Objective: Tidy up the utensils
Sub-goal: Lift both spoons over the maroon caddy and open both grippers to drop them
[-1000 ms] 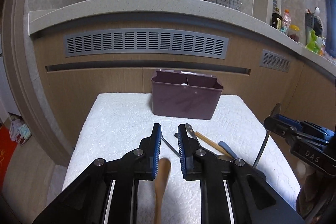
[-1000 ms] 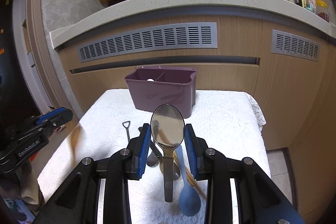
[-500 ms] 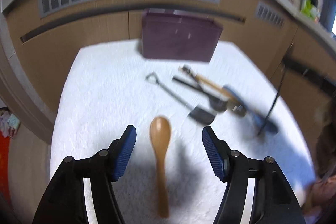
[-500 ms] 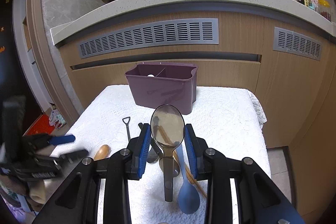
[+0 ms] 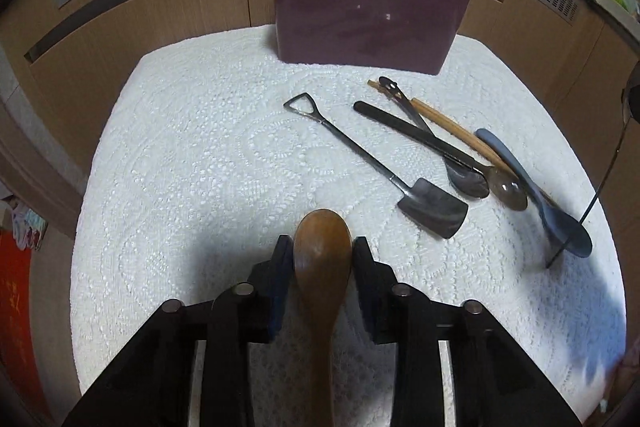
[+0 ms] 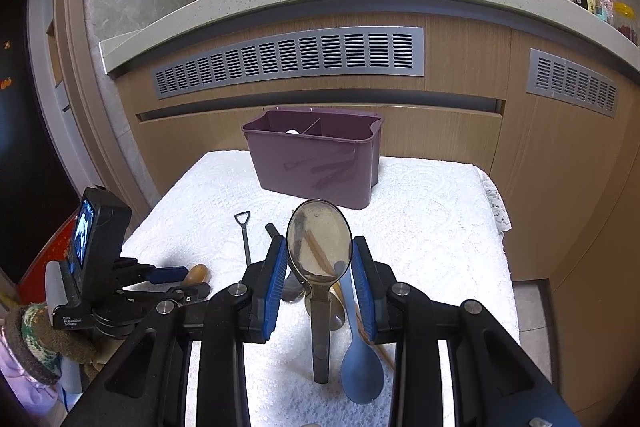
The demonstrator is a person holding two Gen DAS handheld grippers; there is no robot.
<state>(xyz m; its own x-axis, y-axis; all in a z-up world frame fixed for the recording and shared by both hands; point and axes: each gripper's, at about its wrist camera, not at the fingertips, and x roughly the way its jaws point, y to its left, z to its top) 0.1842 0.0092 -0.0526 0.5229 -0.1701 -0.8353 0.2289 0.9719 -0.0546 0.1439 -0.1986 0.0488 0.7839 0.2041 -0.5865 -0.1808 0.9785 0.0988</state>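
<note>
Wood-fronted kitchen cabinets with grey vents back a small bench (image 5: pixel 192 155) covered in a white lace cloth. At its far edge stands a purple bin (image 5: pixel 366 23) with a divider inside.

The left gripper (image 5: pixel 322 259) points steeply down at the cloth, its jaws clamped on the bowl of a wooden spoon (image 5: pixel 322 267), whose handle runs back between the arms. To its right lie a shovel spoon (image 5: pixel 384 171), two dark metal spoons, chopsticks and a blue spoon (image 5: pixel 536 195), crossing one another. The right gripper (image 6: pixel 320 263) hangs level-ish above them, jaws closed on the bowl of a metal spoon (image 6: pixel 319 247), handle hanging toward the camera.

The step in hand looks like picking up the wooden spoon. A grip on the rounded bowl may slip or let the spoon swing, so the lift should probably be straight and slow, and the spoon brought over the chosen compartment before tilting it in.

A second ago the left gripper hung higher and flatter, facing the bin, with the wooden spoon between nearly shut jaws. Half a second ago the spoon lay on the cloth between wide jaws; they have just been closing, and now pinch its bowl. The right gripper and its spoon look unchanged.
</note>
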